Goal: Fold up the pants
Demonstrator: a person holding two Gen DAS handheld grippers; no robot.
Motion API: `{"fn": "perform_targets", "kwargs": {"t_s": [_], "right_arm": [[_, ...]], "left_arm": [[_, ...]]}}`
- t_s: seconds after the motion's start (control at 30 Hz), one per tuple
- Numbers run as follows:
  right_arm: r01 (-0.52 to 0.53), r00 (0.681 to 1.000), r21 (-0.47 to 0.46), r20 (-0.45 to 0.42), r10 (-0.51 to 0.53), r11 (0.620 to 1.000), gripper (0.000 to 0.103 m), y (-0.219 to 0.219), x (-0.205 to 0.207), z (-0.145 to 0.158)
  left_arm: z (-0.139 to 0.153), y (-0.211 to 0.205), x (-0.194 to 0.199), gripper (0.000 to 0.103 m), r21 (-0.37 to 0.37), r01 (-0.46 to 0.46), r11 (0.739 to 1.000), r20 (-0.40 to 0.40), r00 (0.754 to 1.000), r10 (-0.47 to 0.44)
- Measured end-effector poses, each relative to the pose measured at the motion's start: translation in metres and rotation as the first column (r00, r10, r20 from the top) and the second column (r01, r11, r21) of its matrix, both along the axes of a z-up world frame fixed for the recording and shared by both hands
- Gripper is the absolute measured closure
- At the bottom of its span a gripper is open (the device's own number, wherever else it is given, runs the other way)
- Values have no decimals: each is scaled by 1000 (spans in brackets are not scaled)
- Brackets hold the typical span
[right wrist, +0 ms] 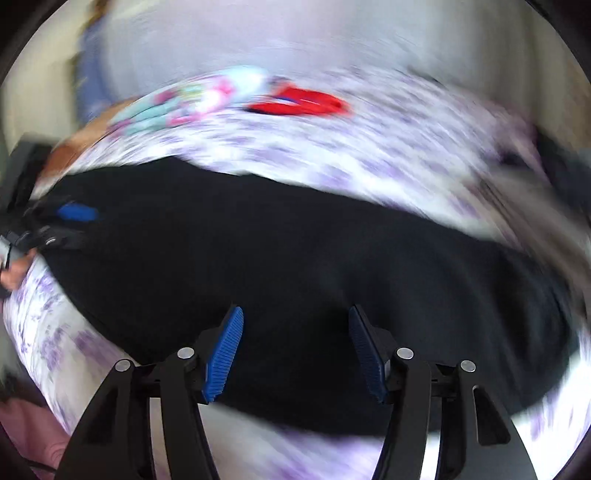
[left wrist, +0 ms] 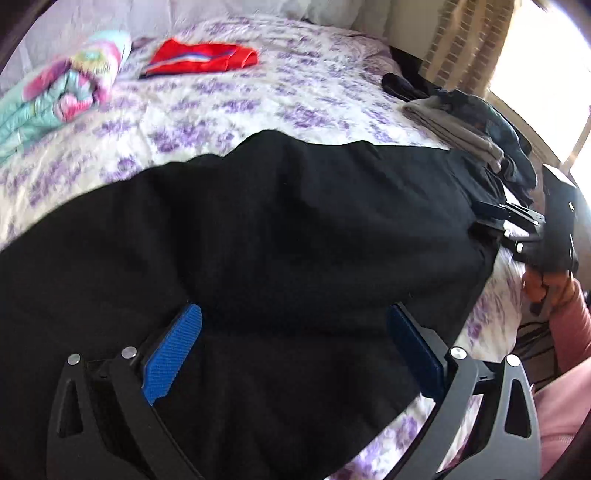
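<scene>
Lying on a purple-flowered bedspread (left wrist: 258,92), black pants (left wrist: 258,221) sit beneath both empty, open tongs (left wrist: 293,343) (right wrist: 295,350).

Home bedroom. Main landmark: a bed (left wrist: 258,110) under a white quilt printed with purple flowers, filling most of both views. At the far side of the bed, white pillows (left wrist: 325,11) against a pale wall. Laundry lies on the quilt: a folded red garment (left wrist: 201,59) near the bed's far side, a pink-and-teal patterned piece (left wrist: 70,88) just left of it, a stack of grey and dark clothes (left wrist: 469,129) on the bed's right edge. Beyond that edge, a curtain (left wrist: 465,40) and a bright window (left wrist: 554,74). Black pants (left wrist: 258,229) spread across the bed's near part.
</scene>
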State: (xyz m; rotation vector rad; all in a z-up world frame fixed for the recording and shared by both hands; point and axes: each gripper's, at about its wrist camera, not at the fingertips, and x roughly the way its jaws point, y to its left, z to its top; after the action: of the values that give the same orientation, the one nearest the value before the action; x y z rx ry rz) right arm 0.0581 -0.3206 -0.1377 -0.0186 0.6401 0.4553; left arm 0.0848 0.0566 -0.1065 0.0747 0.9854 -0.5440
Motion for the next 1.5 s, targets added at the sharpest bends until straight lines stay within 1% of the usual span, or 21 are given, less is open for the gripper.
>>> {"fn": "perform_targets", "kwargs": {"t_s": [0.03, 0.1, 0.17, 0.23, 0.3, 0.4, 0.43, 0.57, 0.73, 0.83, 0.87, 0.9, 1.0, 1.07, 1.1, 1.2, 1.27, 1.33, 1.37, 1.43, 1.5], "right_arm": [[45, 999, 28, -13, -44, 999, 43, -18, -3, -1], [155, 988, 158, -26, -153, 975, 45, -65, -10, 2], [248, 968, 305, -32, -250, 920, 47, -106, -18, 7], [312, 947, 370, -51, -316, 875, 54, -128, -16, 8], [359, 931, 392, -90, -353, 847, 67, -142, -2, 1], [386, 922, 404, -140, -361, 829, 76, -151, 17, -9], [410, 912, 408, -165, -376, 816, 77, -153, 23, -12], [482, 876, 496, -258, -408, 722, 80, -168, 33, -21], [517, 856, 523, -294, -426, 678, 78, -173, 34, -23], [516, 856, 516, -295, -424, 684, 78, -177, 37, -25], [518, 855, 505, -294, -427, 690, 82, -177, 40, -23], [519, 855, 497, -286, -433, 696, 90, -178, 38, -20], [478, 875, 505, -197, -443, 719, 90, -176, 22, 5], [465, 874, 505, -135, -466, 727, 90, -176, 6, 20], [465, 872, 507, -124, -473, 726, 90, -178, 1, 23], [493, 861, 500, -164, -481, 712, 90, -183, -4, 10], [534, 843, 457, -216, -493, 712, 90, -183, 5, -11], [551, 835, 421, -274, -478, 721, 87, -185, 11, -32], [548, 836, 431, -279, -472, 716, 88, -187, 9, -38], [553, 833, 429, -272, -481, 714, 81, -187, -1, -32], [564, 823, 387, -194, -534, 729, 66, -180, -19, -12]], "left_arm": [[0, 0, -1, 5, 4, 1, 1000, 5, 1000, -1], [-3, 1, -2, 5, -8, -6, 1000, 16, 1000, 6], [-3, -4, -4, 5, 12, -5, 1000, 30, 1000, 4], [-3, -7, -3, 5, 29, -8, 1000, 38, 999, 7], [-2, -11, -5, 5, 49, -8, 999, 47, 999, 6], [-3, -8, -8, 5, 54, -10, 998, 53, 999, 7], [-3, -8, -8, 5, 53, -10, 999, 52, 999, 7], [-3, -8, -8, 5, 48, -10, 999, 57, 998, 7], [-3, -7, -8, 5, 49, -9, 999, 61, 998, 6], [-4, -7, -7, 5, 44, -7, 999, 61, 998, 5], [-4, -7, -7, 5, 44, -7, 999, 61, 998, 4], [-3, -6, -7, 5, 42, -7, 999, 61, 998, 4], [-4, -7, -8, 5, 38, -8, 999, 63, 998, 5], [-3, -7, -8, 5, 36, -7, 999, 62, 998, 5], [-4, -7, -8, 5, 36, -7, 999, 63, 998, 5], [-3, -8, -9, 5, 38, -8, 999, 64, 998, 6], [-3, -8, -9, 5, 38, -7, 999, 65, 998, 4], [-3, -8, -10, 5, 42, -3, 999, 63, 998, 0], [-2, -9, -11, 5, 45, 0, 999, 61, 998, -3], [0, -8, -15, 5, 51, 12, 999, 56, 998, -15], [4, -8, -22, 5, 68, 30, 997, 56, 998, -33]]}}
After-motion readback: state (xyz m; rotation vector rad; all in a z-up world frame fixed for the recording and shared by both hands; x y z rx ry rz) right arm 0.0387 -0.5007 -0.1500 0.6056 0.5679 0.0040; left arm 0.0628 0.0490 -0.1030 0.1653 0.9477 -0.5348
